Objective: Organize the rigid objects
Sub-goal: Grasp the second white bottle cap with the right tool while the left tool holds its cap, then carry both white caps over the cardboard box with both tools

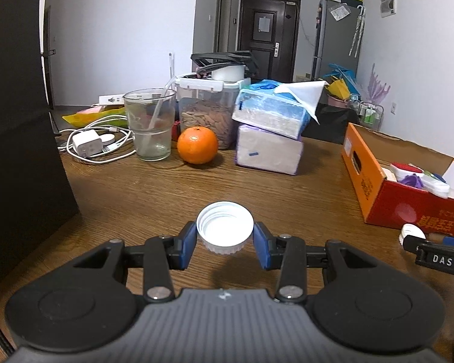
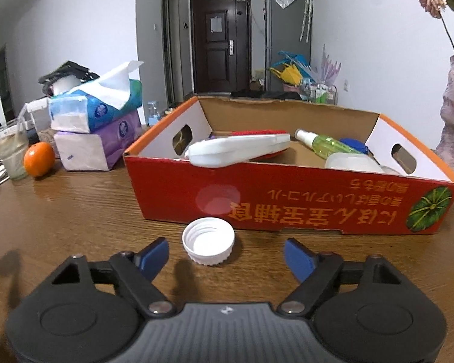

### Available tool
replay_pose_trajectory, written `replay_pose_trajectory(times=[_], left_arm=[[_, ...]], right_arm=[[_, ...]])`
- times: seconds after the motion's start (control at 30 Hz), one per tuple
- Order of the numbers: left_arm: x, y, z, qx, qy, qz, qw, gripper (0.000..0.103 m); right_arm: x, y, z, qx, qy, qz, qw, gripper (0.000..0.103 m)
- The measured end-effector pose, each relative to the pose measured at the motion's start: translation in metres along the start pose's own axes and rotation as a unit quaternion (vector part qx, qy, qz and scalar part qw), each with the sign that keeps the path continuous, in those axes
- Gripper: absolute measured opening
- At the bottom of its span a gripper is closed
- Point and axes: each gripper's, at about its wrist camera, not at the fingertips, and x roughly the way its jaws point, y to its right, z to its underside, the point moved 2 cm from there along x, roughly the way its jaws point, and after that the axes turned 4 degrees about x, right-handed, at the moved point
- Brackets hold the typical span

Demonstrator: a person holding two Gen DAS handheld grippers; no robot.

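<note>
Left gripper (image 1: 224, 239) angled down over the wooden table (image 1: 287, 193), blue pads pinching a white screw cap (image 1: 225, 227), open side up, lifted off the tabletop. Right gripper (image 2: 226, 254) also tilted down, fingers spread wide, nothing gripped. A second white cap (image 2: 208, 240) sits on the table ahead between its fingertips, just before the red cardboard box (image 2: 287, 199) holding bottles.
</note>
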Motion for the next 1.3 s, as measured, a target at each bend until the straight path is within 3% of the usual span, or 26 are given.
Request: replay_pose_trajectory(times=[0.17,0.27,0.67,1.3], left_arm=[[0.006,-0.007,-0.002,-0.004,-0.002,-0.007,1.0000,0.041],[0.008,-0.009,-0.003,-0.004,-0.003,-0.010,0.9999,0.041],[0.009,-0.015,-0.005,-0.007,0.000,-0.015,0.9999,0.041],[-0.018,0.000,0.000,-0.005,0.023,-0.003,0.9997,0.041]], right_arm=[[0.014,-0.001,-0.004,0.018,-0.016,0.013,1.000,0.065],[0.017,-0.005,-0.006,0.015,-0.011,0.015,1.000,0.040],[0.003,-0.007,-0.002,0.001,0.010,0.008,1.000,0.039],[-0.066,0.016,0.028,-0.006,0.045,-0.002,0.999,0.039]])
